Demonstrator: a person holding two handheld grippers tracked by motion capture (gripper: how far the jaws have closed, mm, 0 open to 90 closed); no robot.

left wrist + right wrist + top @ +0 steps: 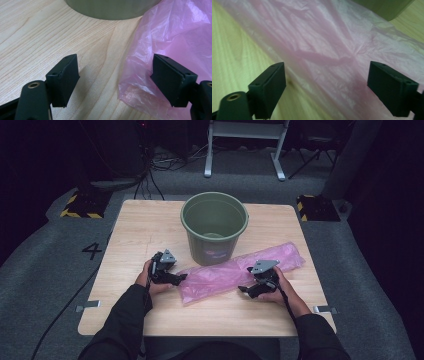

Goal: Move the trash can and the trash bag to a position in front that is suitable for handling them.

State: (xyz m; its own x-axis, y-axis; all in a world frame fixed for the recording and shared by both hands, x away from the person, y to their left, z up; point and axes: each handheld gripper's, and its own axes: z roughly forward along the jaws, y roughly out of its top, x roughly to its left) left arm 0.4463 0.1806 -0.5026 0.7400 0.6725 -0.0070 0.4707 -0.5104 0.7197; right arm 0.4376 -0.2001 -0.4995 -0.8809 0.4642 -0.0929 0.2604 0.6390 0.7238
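Wooden desk [135, 227] under my hands: I see the pink plastic bag [235, 272] lying flat across it, nearest me. My left gripper [115, 75] stands wide at the bag's corner, my right gripper [327, 82] wide over its middle, neither pinching. Beyond stands the green bucket [214, 227], upright and empty.
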